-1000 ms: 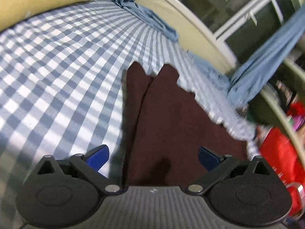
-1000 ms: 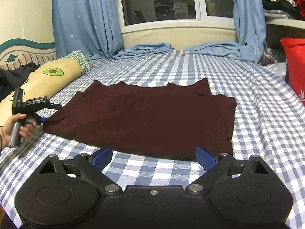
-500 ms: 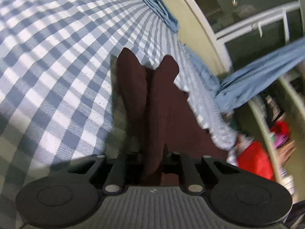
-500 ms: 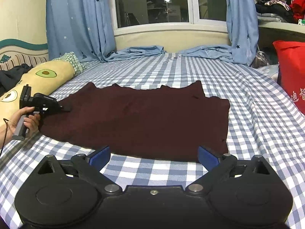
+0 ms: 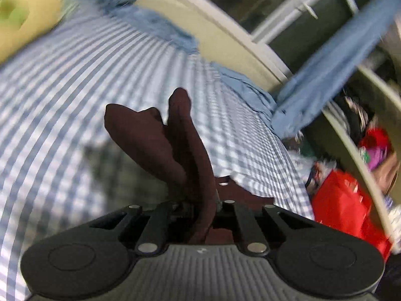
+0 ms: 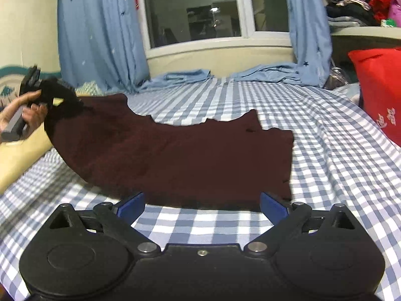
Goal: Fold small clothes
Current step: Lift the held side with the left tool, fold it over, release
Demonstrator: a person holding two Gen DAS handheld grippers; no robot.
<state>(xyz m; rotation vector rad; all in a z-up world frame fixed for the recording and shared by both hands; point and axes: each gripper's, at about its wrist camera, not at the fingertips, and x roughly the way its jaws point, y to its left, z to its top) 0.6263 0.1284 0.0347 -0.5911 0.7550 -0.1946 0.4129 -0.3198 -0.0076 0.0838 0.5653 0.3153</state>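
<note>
A: Dark maroon garment (image 6: 180,155): where does it lie relative to each tool?

B: Starting on the left, the left tool (image 5: 204,204) has its two arms drawn together on a bunch of the garment (image 5: 180,145). In the left wrist view the cloth runs straight out from between them, lifted off the checked bed sheet (image 5: 62,95), with two rounded lobes of fabric ahead of the tool.

A: And seen from the other side?

B: In the right wrist view that left tool (image 6: 60,92) is far to the left of the right tool and raised, held in the person's left hand (image 6: 22,113). The garment's left end rises up to it; the rest lies spread flat on the sheet (image 6: 325,138).

A: The right tool?

B: The right tool (image 6: 200,204) is spread wide, its blue pads (image 6: 131,204) apart and gripping nothing. The garment's near hem lies just ahead of the pads; whether they touch it I cannot tell.

A: Anything further along?

B: Beyond the garment, blue curtains (image 6: 100,30) hang at either side of a dark window (image 6: 195,7), their ends pooled on the bed. A yellow pillow (image 6: 17,155) sits left of the right tool, under the raised hand, and a red cushion (image 6: 378,92) stands at the far right.
</note>
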